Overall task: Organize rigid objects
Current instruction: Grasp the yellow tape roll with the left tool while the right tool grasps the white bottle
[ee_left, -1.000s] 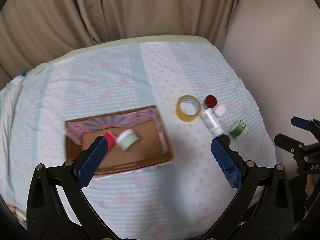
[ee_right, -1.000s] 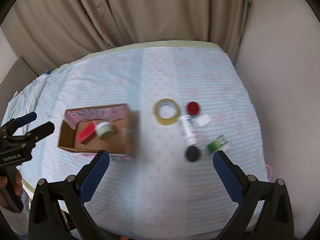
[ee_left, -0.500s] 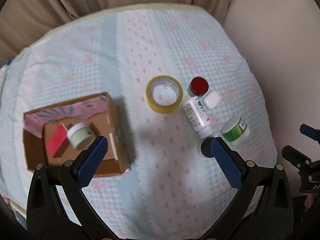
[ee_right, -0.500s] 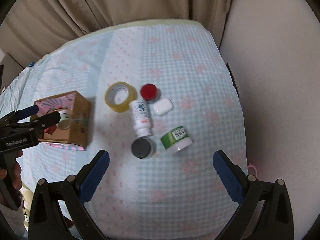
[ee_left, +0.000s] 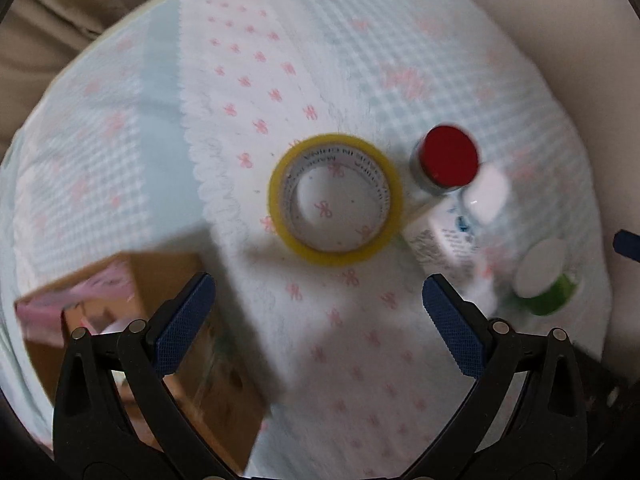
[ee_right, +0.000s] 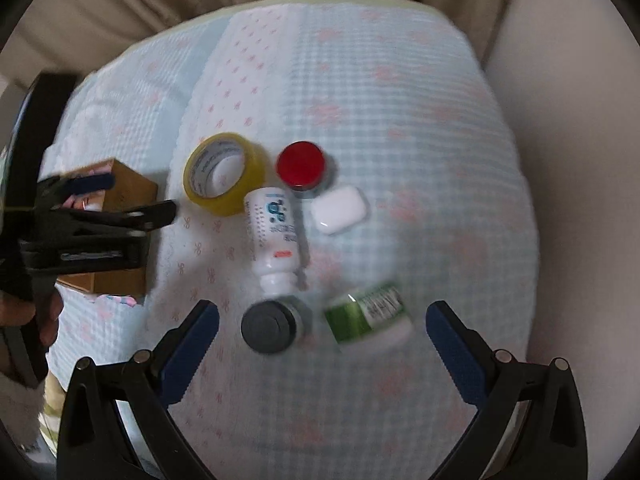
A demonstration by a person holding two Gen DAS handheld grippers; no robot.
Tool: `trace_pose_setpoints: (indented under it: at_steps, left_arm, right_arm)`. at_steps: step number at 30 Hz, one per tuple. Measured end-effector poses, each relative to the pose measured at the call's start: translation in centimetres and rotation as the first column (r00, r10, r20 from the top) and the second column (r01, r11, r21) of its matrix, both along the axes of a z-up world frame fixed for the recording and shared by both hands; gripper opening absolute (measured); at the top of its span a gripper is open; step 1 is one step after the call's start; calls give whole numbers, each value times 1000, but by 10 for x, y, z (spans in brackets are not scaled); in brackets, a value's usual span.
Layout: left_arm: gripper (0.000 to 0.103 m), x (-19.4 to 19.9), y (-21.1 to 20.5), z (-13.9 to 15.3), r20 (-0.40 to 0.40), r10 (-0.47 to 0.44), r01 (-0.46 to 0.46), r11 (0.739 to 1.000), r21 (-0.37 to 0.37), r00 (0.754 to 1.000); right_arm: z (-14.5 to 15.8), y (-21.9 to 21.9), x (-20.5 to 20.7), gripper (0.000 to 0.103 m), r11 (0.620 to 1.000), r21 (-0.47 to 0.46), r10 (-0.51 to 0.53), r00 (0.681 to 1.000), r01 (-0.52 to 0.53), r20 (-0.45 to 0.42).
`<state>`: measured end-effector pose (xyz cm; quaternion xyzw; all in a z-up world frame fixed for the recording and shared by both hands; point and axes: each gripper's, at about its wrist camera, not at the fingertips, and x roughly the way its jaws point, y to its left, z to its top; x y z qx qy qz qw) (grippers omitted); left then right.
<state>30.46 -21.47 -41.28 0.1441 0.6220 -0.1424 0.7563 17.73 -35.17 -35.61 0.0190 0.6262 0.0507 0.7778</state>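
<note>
Our right gripper (ee_right: 322, 338) hangs with jaws wide and empty over the dark-lidded jar (ee_right: 271, 328) and green bottle (ee_right: 366, 318); our left gripper (ee_left: 318, 316), equally spread, has the yellow tape roll (ee_left: 335, 199) at twelve o'clock, cardboard box (ee_left: 132, 320) at nine.

You will find very little you can read. The white bottle (ee_right: 274, 232), lying just beside the yellow tape roll (ee_right: 224, 173), carries a blue logo and lines of small print, too blurred to make out. The tape roll's inner core (ee_left: 336, 162) has printed lettering running round it, not legible. The green jar (ee_right: 368, 314), on the bottle's far side from the tape roll, has a white label with illegible dark characters
</note>
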Motion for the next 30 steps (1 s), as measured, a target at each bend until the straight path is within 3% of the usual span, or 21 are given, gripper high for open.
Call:
trace_pose_setpoints:
  at_steps: [6, 16, 22, 24, 28, 30]
  left_arm:
    - [103, 24, -11, -44, -41, -60, 62, 997, 46, 997]
    - [103, 42, -33, -79, -39, -168, 171, 983, 74, 985]
    - [103, 53, -42, -83, -17, -233, 233, 970, 74, 972]
    - [99, 53, -43, -82, -10, -254, 254, 965, 64, 967]
    - [98, 50, -46, -79, -1, -256, 256, 965, 54, 967]
    - [98, 45, -45, -80, 7, -255, 254, 966, 53, 967]
  right_arm:
    - [-49, 32, 25, 103, 992, -28, 119, 992, -120, -36]
    - [-100, 44, 41, 97, 993, -2, 116, 990, -117, -81]
    - [-113, 45, 46, 77, 995, -21, 98, 991, -100, -86]
    - [-114, 44, 47, 70, 997, -17, 79, 993, -81, -90]
    - [-114, 43, 53, 47, 998, 2, 55, 994, -55, -98]
    - [-114, 43, 53, 47, 999, -1, 46, 994, -46, -101]
